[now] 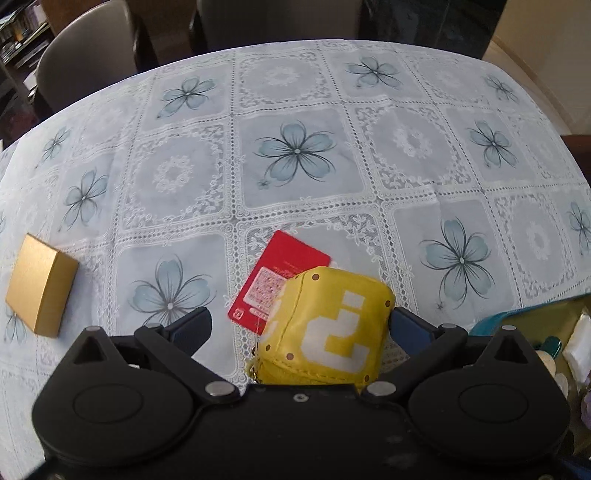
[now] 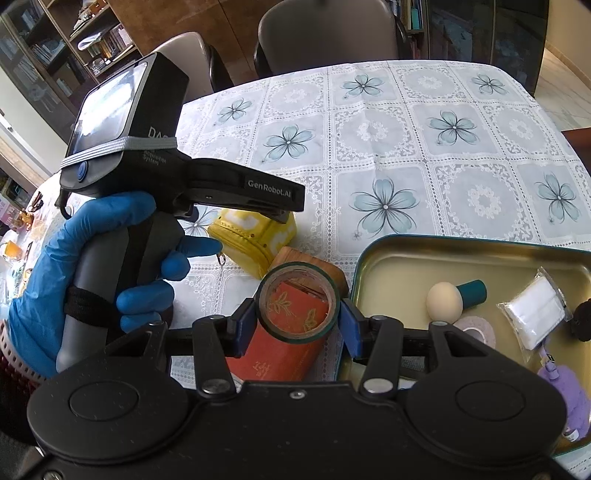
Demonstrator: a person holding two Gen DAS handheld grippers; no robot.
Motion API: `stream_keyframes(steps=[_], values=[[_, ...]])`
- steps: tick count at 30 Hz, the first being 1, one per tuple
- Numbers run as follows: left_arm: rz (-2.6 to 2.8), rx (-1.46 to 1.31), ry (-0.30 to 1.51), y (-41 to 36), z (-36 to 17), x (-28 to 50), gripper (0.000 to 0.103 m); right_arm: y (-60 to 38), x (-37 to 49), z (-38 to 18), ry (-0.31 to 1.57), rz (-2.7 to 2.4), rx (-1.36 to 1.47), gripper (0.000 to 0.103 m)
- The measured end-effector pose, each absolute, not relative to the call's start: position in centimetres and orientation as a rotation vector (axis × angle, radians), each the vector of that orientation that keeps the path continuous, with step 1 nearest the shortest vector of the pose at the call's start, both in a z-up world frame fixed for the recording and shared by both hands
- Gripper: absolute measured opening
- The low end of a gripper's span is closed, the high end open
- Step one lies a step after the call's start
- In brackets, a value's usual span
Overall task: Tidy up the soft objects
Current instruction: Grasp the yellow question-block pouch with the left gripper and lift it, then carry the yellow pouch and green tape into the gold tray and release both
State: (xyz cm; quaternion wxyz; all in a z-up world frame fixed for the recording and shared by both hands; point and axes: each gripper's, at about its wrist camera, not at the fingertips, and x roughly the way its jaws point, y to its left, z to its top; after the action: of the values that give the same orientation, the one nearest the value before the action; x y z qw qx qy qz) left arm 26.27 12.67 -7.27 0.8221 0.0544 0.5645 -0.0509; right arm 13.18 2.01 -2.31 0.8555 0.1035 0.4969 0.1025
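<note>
A soft yellow cube (image 1: 327, 325) with a white question mark sits between the fingers of my left gripper (image 1: 295, 326), which is open; only the right finger touches it. A red tag (image 1: 279, 275) hangs off it onto the table. It also shows in the right wrist view (image 2: 255, 236) under the left gripper's body (image 2: 207, 184). My right gripper (image 2: 297, 325) is shut on a roll of tape (image 2: 298, 301), held above an orange box (image 2: 288, 347) beside the tin tray (image 2: 373, 254).
The tray holds a cream sponge (image 2: 444, 301) with teal handle, a white packet (image 2: 535, 314), a tape disc (image 2: 476, 328) and a purple plush (image 2: 565, 398). A wooden block (image 2: 314, 266) lies by the tray. A gold box (image 1: 40, 284) lies at left. Chairs (image 2: 325, 33) stand behind the table.
</note>
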Motion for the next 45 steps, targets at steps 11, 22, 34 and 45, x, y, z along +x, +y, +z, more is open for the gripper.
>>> stream_keyframes(steps=[11, 22, 34, 45], values=[[-0.176, 0.046, 1.275, 14.5, -8.5, 26.2, 0.068, 2.3, 13.3, -2.3, 1.05, 0.215, 0.221, 0.049], [-0.126, -0.016, 1.177, 18.1, -2.1, 24.2, 0.065, 5.6, 15.5, -1.4, 1.034, 0.26, 0.208, 0.049], [-0.132, -0.062, 1.1, 20.7, 5.1, 19.5, 0.065, 8.7, 15.3, -0.5, 1.035, 0.265, 0.147, 0.049], [-0.153, -0.065, 1.103, 17.3, 7.6, 14.9, 0.065, 4.2, 12.4, 1.2, 1.002, 0.213, 0.156, 0.049]])
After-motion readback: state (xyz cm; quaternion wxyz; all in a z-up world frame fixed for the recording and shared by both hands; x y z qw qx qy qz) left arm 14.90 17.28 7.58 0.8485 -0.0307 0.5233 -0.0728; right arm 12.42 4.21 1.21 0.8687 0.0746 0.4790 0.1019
